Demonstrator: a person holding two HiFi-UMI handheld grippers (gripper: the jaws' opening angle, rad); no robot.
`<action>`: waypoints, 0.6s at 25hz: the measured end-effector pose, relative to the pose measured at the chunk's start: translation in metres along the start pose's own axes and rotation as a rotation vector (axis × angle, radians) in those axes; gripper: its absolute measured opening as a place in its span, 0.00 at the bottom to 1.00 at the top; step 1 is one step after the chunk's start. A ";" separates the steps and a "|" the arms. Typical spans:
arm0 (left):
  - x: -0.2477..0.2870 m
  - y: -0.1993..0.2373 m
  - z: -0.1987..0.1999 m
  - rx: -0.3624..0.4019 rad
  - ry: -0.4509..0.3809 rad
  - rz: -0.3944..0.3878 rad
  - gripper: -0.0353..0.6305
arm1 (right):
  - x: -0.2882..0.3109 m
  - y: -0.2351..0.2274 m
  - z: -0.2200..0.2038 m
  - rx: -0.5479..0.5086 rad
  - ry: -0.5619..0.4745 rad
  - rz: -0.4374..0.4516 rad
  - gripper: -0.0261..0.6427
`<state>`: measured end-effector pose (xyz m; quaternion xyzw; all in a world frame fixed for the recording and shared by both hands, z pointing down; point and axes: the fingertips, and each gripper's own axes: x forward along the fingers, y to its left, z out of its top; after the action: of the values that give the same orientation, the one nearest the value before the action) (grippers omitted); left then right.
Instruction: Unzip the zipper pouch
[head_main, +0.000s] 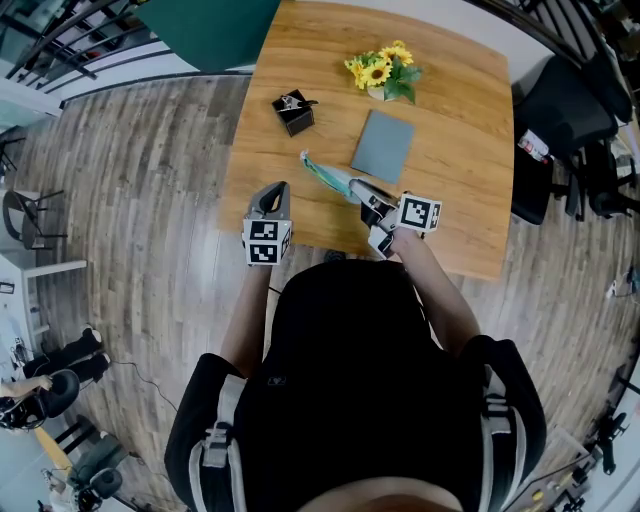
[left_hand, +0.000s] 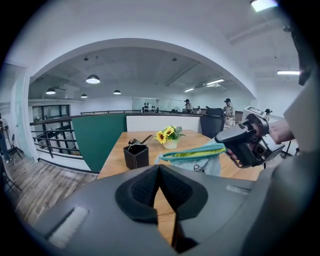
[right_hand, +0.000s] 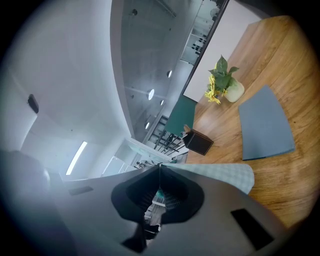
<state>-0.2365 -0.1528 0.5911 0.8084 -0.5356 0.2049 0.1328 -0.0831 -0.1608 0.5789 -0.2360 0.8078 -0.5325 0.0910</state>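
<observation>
Since unzipping takes one anchor and one puller, the setup makes sense to us. Closest in, the left gripper (left_hand: 160, 172) hovers over the near left corner of the table (head_main: 460, 110). Its jaws are pressed together on nothing, with only bare wood showing past them, so we read it as the free hand waiting for a go at the zip. Off to its right, the right gripper (right_hand: 159, 175) is clamped on the near end of the zipper pouch (head_main: 335, 178), and checked fabric spills out around its pads. That grip looks to hold the pouch up off the tabletop with the zipper edge on top and running away from us. We reckon that's so the slider can be reached from the side. We can't tell how much of the zip is open or where the pull tab sits. Further back there's a grey pad (head_main: 382, 145) lying flat on the wood, then a black box (head_main: 293, 113) with bits in it. A pot of sunflowers (head_main: 383, 70) sits near the far edge. All three are clear of the pouch, so nothing should get knocked.
</observation>
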 end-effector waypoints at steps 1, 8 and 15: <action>0.000 0.000 0.000 0.000 0.000 0.000 0.06 | 0.000 0.000 0.000 0.000 -0.001 -0.001 0.05; 0.000 0.000 -0.003 -0.003 0.004 -0.003 0.06 | -0.002 -0.001 0.003 -0.005 -0.008 0.000 0.05; 0.000 0.003 -0.005 -0.008 0.003 0.000 0.06 | -0.002 -0.004 0.006 -0.006 -0.021 -0.006 0.05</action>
<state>-0.2404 -0.1523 0.5957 0.8074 -0.5364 0.2040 0.1367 -0.0774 -0.1661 0.5799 -0.2442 0.8076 -0.5279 0.0973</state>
